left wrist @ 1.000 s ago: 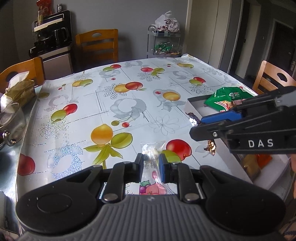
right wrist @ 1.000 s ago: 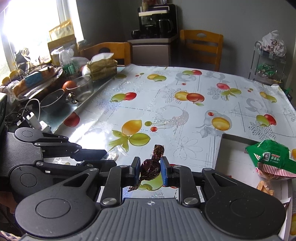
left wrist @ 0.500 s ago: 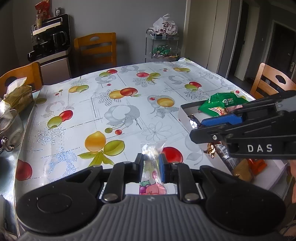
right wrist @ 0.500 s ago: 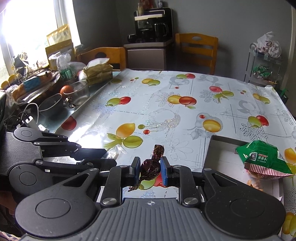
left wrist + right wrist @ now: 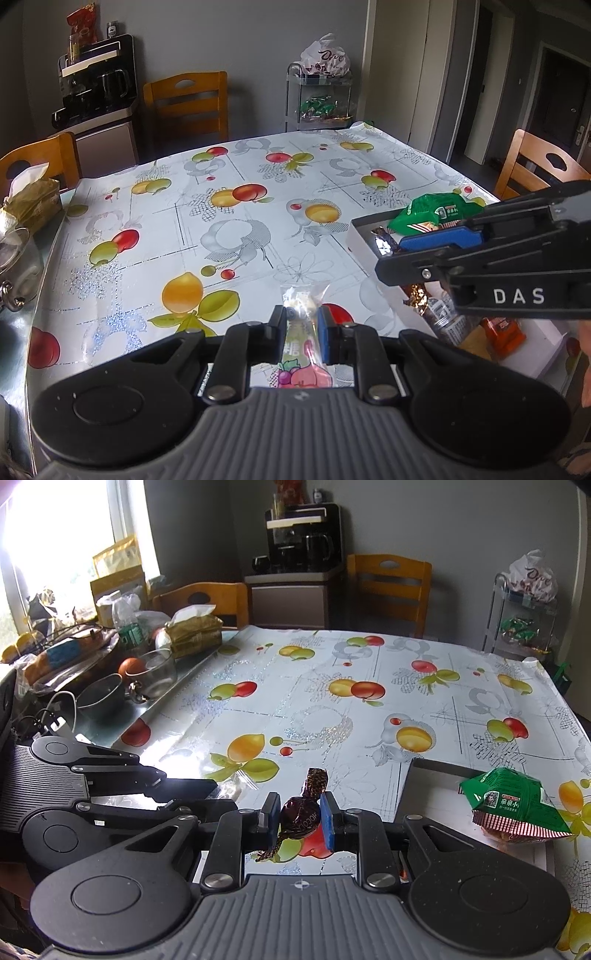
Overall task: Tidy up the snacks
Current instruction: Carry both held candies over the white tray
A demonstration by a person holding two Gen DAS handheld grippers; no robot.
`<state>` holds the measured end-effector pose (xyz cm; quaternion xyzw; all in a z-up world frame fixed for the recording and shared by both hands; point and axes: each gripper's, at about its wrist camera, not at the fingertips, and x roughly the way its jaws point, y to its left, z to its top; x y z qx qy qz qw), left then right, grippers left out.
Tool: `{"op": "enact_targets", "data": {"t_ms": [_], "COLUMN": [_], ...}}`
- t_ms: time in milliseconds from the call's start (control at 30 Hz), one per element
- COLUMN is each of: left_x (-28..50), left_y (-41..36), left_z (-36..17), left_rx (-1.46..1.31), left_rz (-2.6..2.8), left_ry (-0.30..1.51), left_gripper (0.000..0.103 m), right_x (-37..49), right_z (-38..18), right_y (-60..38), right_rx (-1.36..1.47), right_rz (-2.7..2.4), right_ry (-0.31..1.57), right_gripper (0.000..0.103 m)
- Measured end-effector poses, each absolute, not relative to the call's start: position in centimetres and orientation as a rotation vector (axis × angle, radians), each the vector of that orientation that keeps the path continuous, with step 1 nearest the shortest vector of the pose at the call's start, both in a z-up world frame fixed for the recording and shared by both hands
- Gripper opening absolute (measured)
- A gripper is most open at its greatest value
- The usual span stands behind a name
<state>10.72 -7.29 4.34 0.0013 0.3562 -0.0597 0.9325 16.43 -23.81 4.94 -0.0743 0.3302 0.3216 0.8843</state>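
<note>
Left gripper (image 5: 303, 325) jaws clamp clear fruit-print candy sachet (image 5: 301, 332), right gripper (image 5: 299, 818) jaws clamp dark-brown foil-wrapped chocolate (image 5: 301, 812), both near white shallow cardboard tray (image 5: 360, 230) edge, fruit-print surface (image 5: 221, 229) open ahead.

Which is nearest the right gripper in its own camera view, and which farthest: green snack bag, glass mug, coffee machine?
From the right gripper:
1. Green snack bag, in the tray just to its right.
2. Glass mug, far left on the table.
3. Coffee machine, against the back wall.

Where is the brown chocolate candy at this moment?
In the right wrist view, the chocolate candy is clamped in the right gripper, above the table, left of the white box with the green bag.
</note>
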Motion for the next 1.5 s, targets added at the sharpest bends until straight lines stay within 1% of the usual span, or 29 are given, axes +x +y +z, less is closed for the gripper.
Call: {"op": "enact_targets", "data": {"t_ms": [1500], "left_x": [12.9], "left_y": [-11.6], "left_z": [5.9], "left_rx": [0.032], "left_rz": [-0.238], "left_ry": [0.690], "left_gripper": [0.014], "right_x": [17.1], "right_z": [5.9], "right_y": [-27.9], "right_rx": [-0.094], "right_rz": [0.575], "right_ry": [0.660], "right_gripper": [0.025]}}
